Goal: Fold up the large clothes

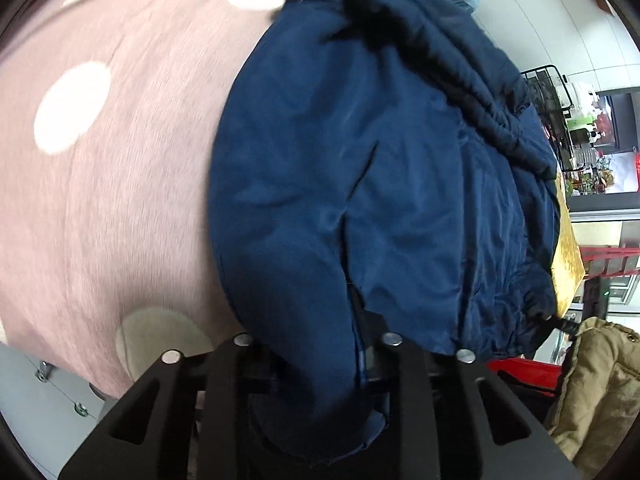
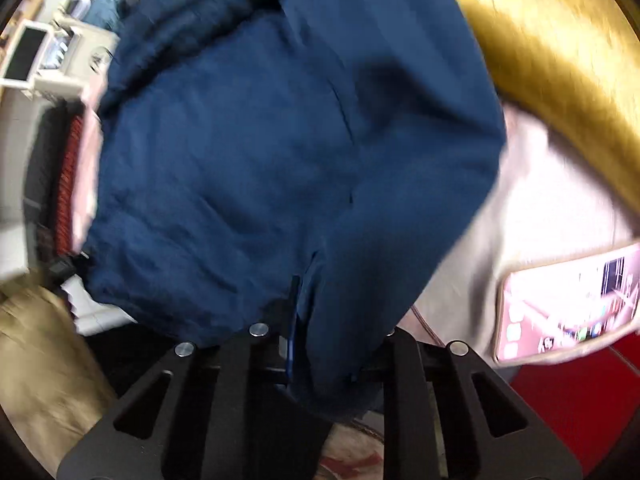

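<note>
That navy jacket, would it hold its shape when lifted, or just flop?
Probably flops: the navy jacket hangs in loose folds and creases where both jaws pinch it. Its smooth sheen suggests slippery fabric that might slide out. It looks puffy, so likely light for its bulk.

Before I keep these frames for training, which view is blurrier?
Right wrist view: heavy motion smear on the gold cloth and the pink-cased phone. Left wrist view: sharper navy padded jacket, mild streaking on the pink dotted cover; both fisheye-bent.
</note>
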`<action>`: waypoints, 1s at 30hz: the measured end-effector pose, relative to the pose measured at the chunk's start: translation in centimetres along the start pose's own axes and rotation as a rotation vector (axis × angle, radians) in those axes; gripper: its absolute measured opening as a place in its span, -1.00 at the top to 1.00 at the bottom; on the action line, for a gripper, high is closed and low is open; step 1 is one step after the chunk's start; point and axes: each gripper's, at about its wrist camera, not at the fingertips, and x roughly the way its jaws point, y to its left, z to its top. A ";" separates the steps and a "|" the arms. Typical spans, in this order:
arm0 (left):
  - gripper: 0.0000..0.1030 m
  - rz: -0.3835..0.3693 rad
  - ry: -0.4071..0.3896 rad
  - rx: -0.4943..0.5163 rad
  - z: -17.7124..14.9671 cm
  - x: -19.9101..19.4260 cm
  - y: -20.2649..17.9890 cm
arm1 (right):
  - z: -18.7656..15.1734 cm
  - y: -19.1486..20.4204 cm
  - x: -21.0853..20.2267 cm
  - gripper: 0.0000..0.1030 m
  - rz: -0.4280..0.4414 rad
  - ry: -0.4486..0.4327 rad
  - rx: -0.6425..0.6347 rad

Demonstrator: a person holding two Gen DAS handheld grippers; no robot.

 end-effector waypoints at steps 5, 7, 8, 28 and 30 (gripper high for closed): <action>0.67 -0.027 -0.094 0.009 4.1 -2.4 -1.7 | 5.2 1.1 -2.8 0.67 0.124 -0.144 0.092; 0.67 -0.041 -0.146 -0.006 7.0 -3.6 -2.2 | 8.1 1.6 -3.3 0.68 0.128 -0.177 0.096; 0.68 -0.042 -0.166 -0.002 8.5 -3.9 -2.6 | 9.1 1.5 -3.6 0.68 0.135 -0.186 0.098; 0.63 0.007 -0.258 -0.084 35.1 -3.6 -6.1 | 35.5 0.2 -8.1 0.68 0.254 -0.351 0.295; 0.58 -0.080 -0.220 -0.160 35.7 -3.0 -4.5 | 36.3 -0.5 -6.4 0.67 0.257 -0.322 0.334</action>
